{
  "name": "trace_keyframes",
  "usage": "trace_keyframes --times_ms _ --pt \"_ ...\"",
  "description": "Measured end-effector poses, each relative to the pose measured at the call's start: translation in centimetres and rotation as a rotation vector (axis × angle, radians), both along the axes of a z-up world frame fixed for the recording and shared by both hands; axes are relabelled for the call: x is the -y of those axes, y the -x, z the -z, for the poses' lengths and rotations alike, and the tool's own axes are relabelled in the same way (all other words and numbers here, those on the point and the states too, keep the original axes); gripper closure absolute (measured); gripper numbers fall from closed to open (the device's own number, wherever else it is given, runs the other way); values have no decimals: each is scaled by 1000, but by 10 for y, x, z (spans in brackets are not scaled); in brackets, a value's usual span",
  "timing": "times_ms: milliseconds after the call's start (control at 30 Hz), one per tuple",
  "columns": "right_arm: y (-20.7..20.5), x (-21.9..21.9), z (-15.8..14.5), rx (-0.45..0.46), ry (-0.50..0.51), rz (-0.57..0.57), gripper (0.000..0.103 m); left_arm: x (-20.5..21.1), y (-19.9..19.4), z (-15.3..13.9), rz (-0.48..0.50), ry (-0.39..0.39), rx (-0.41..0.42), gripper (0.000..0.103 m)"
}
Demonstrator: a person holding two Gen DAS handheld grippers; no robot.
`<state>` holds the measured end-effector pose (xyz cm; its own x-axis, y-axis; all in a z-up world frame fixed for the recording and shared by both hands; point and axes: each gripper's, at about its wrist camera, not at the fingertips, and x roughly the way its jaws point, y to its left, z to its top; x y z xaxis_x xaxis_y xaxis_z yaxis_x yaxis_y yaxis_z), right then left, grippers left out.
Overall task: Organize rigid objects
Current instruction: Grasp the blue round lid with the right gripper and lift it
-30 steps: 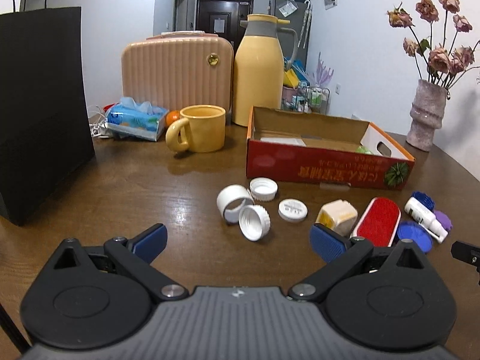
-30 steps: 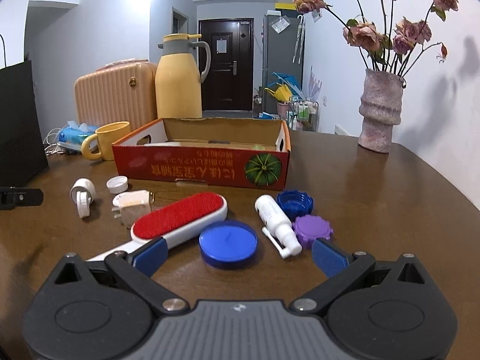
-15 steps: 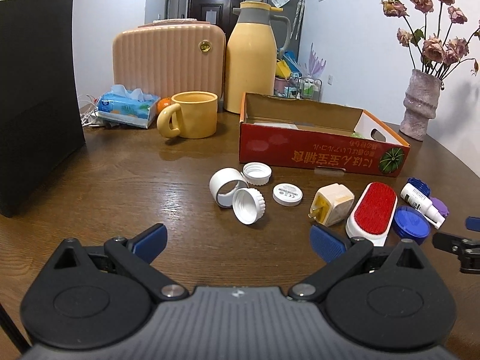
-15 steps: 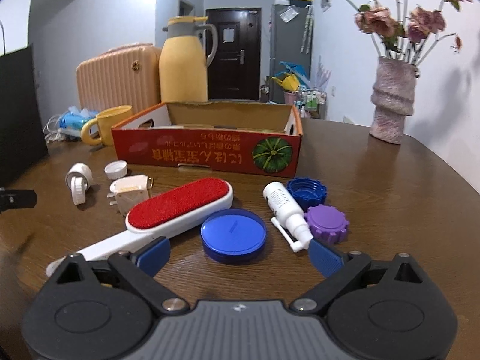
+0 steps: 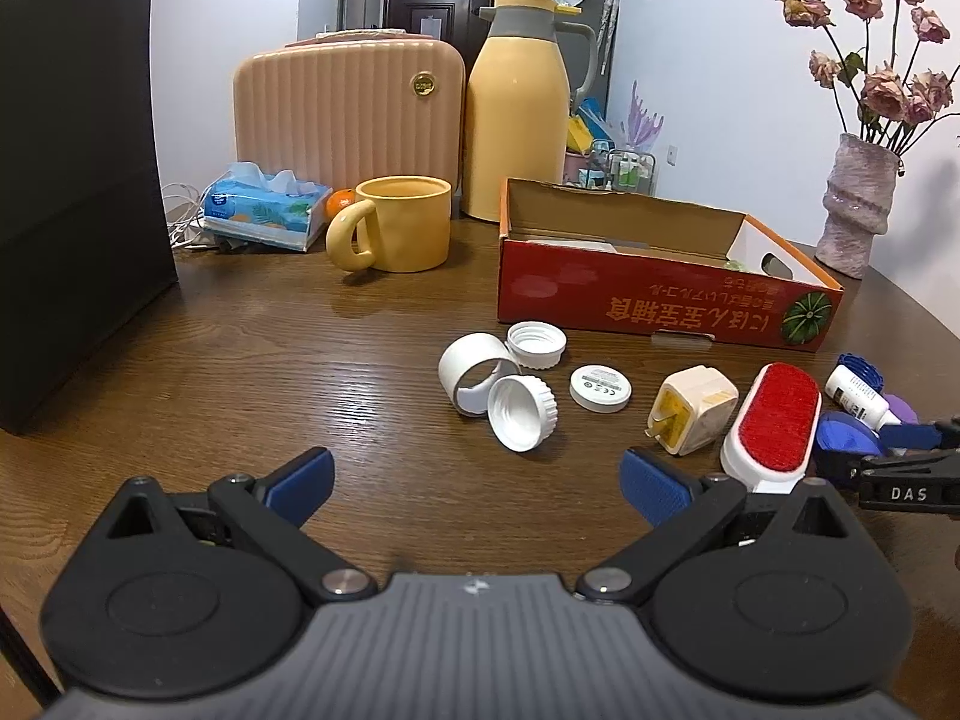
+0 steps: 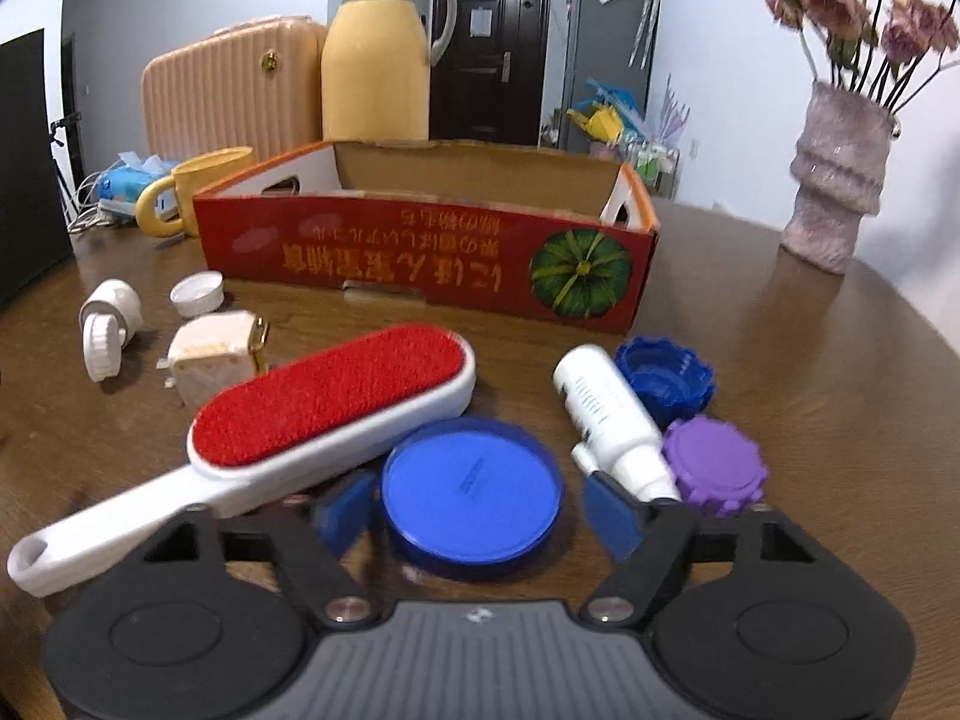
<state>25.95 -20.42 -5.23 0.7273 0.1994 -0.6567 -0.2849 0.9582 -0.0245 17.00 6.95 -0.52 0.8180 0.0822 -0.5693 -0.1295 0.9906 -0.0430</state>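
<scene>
Closer now, the right gripper (image 6: 480, 516) has been narrowing its fingers around the blue lid (image 6: 472, 495) — pads not visibly pressing — just before the box (image 6: 420, 252) on the counter (image 6: 810, 390). Left gripper (image 5: 477, 477) — fingers spread, empty.

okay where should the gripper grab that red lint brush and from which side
Best by the white handle of the lint brush, which sticks out toward the camera's near left, slim and bare. Come from above with fingers across its narrow width. The red head is wider and crowded by the blue round lid and plug adapter.
</scene>
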Motion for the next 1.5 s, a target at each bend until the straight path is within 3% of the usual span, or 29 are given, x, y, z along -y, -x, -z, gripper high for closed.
trace_keyframes --times_ms 667,1233,1400,1500 --pt "22 27 -9 165 -133 73 38 12 -35 8 0 -41 -19 0" --pt "29 29 -11 203 -140 85 38 26 -80 24 -124 -76 -42 0" --pt "29 29 -11 204 -139 85 38 25 -83 27 -142 -83 -40 10" --pt "29 28 -11 204 -138 86 38 23 -86 29 -157 -80 -51 22"
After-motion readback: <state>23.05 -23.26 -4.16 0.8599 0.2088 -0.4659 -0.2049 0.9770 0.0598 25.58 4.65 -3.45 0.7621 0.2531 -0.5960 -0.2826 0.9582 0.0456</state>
